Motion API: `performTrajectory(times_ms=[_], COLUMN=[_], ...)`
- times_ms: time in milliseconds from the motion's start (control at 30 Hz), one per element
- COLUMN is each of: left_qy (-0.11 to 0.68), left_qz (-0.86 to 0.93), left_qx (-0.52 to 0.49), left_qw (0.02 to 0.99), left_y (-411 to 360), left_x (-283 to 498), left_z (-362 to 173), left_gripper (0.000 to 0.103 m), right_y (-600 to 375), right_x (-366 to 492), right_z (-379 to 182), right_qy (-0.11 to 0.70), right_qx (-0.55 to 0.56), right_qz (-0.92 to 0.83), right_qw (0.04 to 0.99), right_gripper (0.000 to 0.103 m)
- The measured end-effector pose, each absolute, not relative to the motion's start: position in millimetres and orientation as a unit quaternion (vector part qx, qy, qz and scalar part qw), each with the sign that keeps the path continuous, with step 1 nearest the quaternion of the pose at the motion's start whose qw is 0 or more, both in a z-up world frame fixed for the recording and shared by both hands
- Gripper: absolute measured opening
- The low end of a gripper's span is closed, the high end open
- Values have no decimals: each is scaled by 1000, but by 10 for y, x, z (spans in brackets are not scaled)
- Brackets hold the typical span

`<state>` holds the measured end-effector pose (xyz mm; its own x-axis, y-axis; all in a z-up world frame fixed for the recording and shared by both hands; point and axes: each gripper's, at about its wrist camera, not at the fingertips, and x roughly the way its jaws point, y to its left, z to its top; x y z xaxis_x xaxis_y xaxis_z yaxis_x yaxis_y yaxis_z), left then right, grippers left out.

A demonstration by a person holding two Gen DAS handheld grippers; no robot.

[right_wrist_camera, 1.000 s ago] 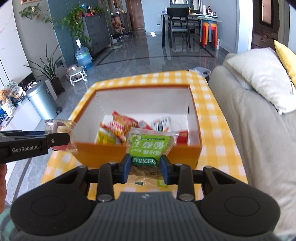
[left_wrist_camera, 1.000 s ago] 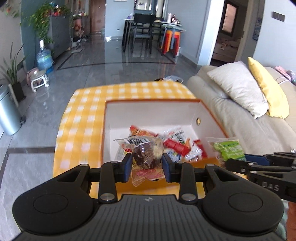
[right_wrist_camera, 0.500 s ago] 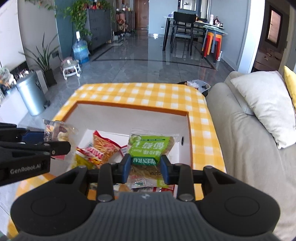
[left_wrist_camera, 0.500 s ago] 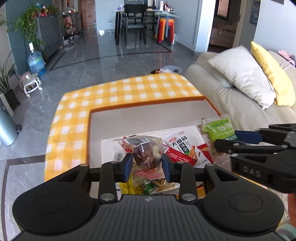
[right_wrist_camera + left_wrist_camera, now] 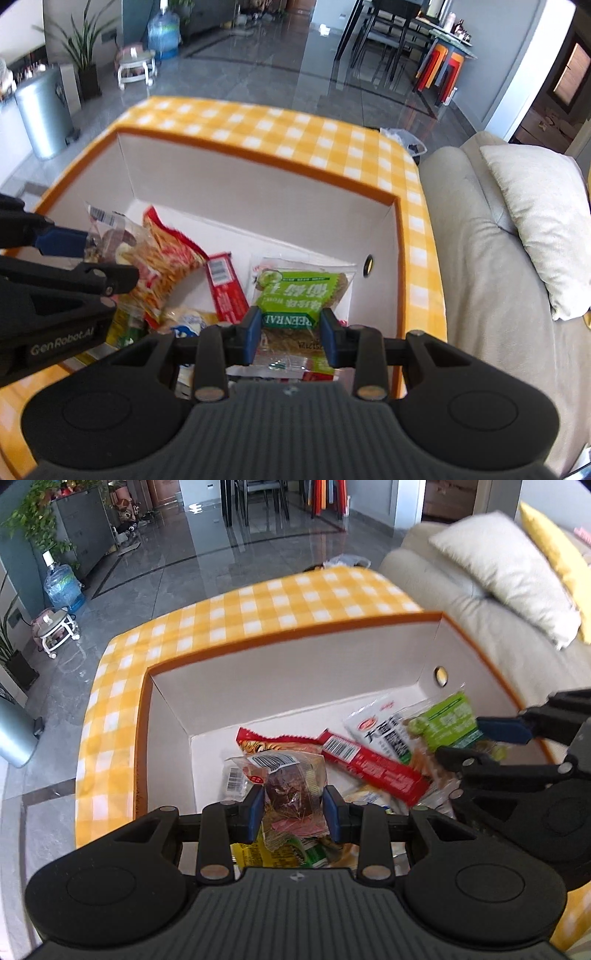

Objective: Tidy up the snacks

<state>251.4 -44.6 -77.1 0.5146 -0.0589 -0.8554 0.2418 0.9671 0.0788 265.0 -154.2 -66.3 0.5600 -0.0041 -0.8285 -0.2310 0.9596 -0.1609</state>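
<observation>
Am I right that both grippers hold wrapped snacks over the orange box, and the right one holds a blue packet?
Not quite: the right gripper is shut on a green-labelled snack packet, not a blue one, as the right wrist view shows. The rest holds: the left gripper grips a clear-wrapped brown snack over the orange box.

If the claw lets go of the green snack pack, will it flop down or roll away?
Probably flop, not roll: the green pack is a flat pouch with no round side. It looks floppy, since its clear plastic crinkles where the right gripper pinches it. It seems light, held by one end without sagging much. It would likely land softly on the snacks in the box.
</observation>
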Motion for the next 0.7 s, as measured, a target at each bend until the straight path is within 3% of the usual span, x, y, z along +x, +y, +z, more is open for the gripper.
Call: performTrajectory(times_ms=[400,533,700], left_qy=[505,502,487], left_qz=[-88,-85,-86], left_qx=[109,114,114], left_qw=[852,853,862], left_y=[-486,-477,-439], left_x=[2593,2560,2482], left_z=[-888,-882,-774], left_gripper=[40,46,61], right_y=[-1480,-1471,-1503], right_x=[2733,2700,2668], right_z=[-946,-929,-800], right_qy=[501,496,484], right_qx=[-162,-166,-151], right_qz=[66,66,62], right_qw=[847,850,859], right_gripper=[32,34,47])
